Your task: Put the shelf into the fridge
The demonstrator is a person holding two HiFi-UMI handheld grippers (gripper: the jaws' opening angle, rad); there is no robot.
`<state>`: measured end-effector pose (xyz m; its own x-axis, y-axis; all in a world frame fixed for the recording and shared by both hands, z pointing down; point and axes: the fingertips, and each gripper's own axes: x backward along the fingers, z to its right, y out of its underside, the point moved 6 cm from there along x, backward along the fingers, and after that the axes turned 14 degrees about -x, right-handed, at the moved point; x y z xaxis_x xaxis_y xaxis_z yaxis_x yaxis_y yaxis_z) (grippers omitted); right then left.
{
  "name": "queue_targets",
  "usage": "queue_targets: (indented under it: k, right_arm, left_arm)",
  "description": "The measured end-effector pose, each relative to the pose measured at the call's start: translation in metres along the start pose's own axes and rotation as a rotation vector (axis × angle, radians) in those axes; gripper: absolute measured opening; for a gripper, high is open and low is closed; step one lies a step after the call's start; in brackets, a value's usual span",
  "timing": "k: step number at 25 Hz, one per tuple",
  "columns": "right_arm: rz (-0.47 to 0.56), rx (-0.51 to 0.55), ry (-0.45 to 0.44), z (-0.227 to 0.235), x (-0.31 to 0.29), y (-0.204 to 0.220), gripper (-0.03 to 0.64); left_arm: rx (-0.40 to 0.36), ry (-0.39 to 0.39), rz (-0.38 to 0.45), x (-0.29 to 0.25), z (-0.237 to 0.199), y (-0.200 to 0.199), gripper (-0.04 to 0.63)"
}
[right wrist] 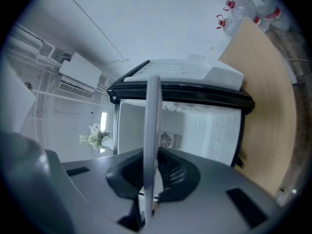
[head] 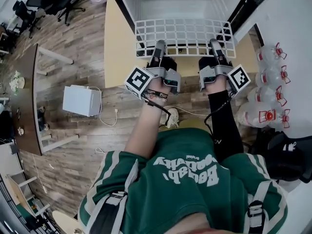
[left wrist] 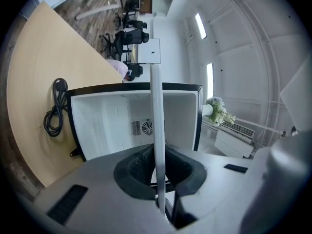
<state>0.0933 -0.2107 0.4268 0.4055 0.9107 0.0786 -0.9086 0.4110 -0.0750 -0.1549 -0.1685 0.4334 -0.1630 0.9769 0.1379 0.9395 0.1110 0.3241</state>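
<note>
The white wire shelf (head: 185, 35) lies flat at the mouth of the open fridge (head: 180, 4), its far part inside the white cavity. My left gripper (head: 159, 48) is shut on the shelf's near edge at the left. My right gripper (head: 215, 46) is shut on the same edge at the right. In the left gripper view the shelf (left wrist: 157, 126) shows edge-on as a white bar running from between the jaws toward the fridge (left wrist: 107, 126). The right gripper view has the shelf (right wrist: 151, 130) edge-on too, pinched between the jaws, with the fridge (right wrist: 204, 126) behind.
The fridge stands on a light wooden table (head: 114, 48), its black door (head: 253, 4) swung open to the right. A coiled black cable (left wrist: 53, 111) lies on the table. Water bottles (head: 270, 82) stand at the right. A white box (head: 82, 100) sits on the floor.
</note>
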Motion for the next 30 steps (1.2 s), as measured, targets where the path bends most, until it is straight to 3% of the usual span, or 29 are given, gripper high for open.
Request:
queue_targets:
  k: [30]
  right_arm:
    - [-0.019,-0.017,0.001,0.009,-0.03,-0.014,0.034]
  left_arm:
    - [0.004,-0.024,-0.008,-0.024,-0.01,-0.001,0.023]
